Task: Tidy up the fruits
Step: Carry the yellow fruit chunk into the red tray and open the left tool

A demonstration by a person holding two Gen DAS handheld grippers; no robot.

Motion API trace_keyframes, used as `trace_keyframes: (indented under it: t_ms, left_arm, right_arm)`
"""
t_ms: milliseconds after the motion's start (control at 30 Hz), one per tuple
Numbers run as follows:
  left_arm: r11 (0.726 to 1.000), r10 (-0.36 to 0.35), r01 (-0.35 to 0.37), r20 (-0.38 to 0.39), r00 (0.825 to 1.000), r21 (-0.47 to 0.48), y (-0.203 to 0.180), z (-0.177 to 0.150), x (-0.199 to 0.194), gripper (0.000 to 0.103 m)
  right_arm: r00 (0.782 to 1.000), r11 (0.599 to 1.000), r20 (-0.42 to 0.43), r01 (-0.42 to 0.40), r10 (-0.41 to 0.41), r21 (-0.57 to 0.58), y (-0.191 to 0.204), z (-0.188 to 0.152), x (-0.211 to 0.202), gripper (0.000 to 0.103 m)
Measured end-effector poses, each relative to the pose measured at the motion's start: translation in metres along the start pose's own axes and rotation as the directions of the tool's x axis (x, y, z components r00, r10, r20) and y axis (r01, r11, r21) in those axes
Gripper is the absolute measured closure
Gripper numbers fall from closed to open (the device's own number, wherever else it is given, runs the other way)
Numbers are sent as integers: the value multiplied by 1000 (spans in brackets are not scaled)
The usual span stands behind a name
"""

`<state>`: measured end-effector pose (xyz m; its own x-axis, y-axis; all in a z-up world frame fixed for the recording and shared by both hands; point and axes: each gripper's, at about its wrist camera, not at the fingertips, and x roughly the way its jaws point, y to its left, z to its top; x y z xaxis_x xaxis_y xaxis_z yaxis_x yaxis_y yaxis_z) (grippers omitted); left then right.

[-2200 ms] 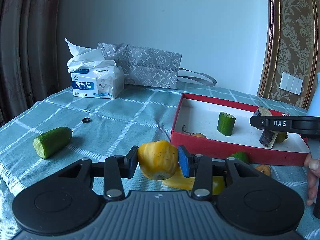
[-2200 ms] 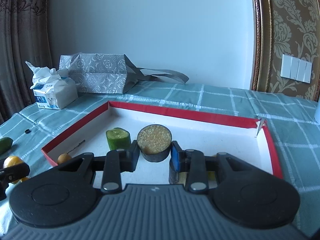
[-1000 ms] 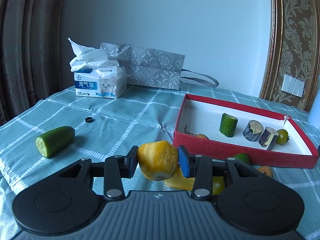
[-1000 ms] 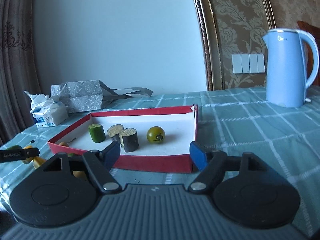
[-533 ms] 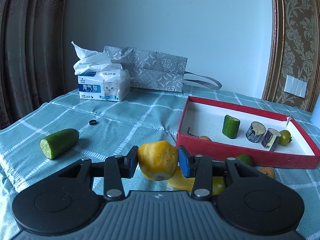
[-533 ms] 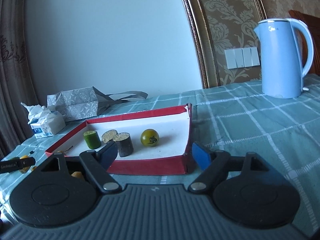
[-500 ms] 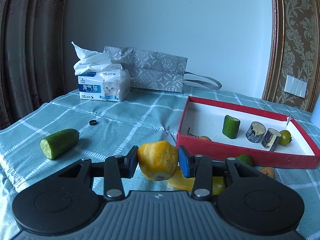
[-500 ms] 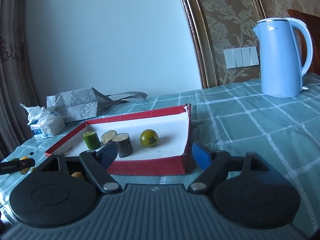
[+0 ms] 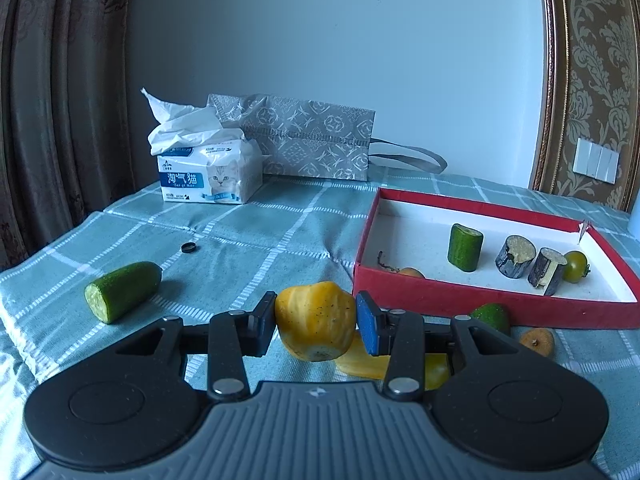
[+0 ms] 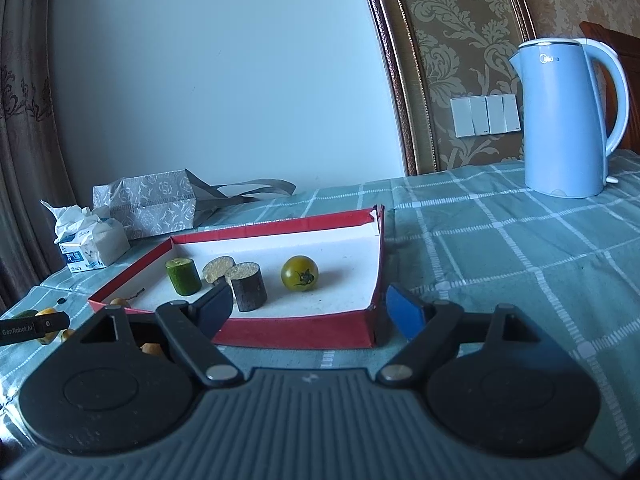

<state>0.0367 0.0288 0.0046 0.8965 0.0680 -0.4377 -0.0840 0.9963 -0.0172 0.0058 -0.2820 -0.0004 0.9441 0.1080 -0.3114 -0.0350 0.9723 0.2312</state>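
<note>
My left gripper is shut on a yellow pepper piece and holds it above the cloth, in front of the red box. The box holds a cucumber chunk, two eggplant pieces, a green tomato and a small brown fruit. A cucumber half lies on the cloth at the left. My right gripper is open and empty, at the near right corner of the box. The eggplant pieces and tomato show beyond it.
More yellow pieces, a green piece and an orange piece lie in front of the box. A tissue pack and grey bag stand at the back. A blue kettle stands at the right. A small black ring lies on the cloth.
My right gripper let go of the eggplant piece in the box, opened and drew back to the right. My left gripper kept the yellow piece and rose slightly.
</note>
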Motion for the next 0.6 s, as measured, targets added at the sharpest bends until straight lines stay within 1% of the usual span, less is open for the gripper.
trace_keyframes:
  t_ms: [233, 333, 500, 600]
  left_arm:
    - [999, -20, 20, -8, 1000, 35, -21, 6, -4, 62]
    - [997, -57, 57, -6, 998, 51, -34, 12, -6, 62]
    - [993, -92, 92, 8, 996, 80, -57, 24, -7, 62]
    - [989, -108, 107, 8, 994, 99, -69, 30, -5, 62]
  right_arm:
    - [1000, 1000, 0, -6, 6, -4, 1, 0, 0, 20]
    - [1000, 1000, -5, -9, 9, -3, 1, 0, 1, 20]
    - [1000, 1000, -9, -15, 15, -3, 1, 0, 2, 20]
    - [1000, 1000, -14, -15, 15, -2, 0, 0, 3, 18]
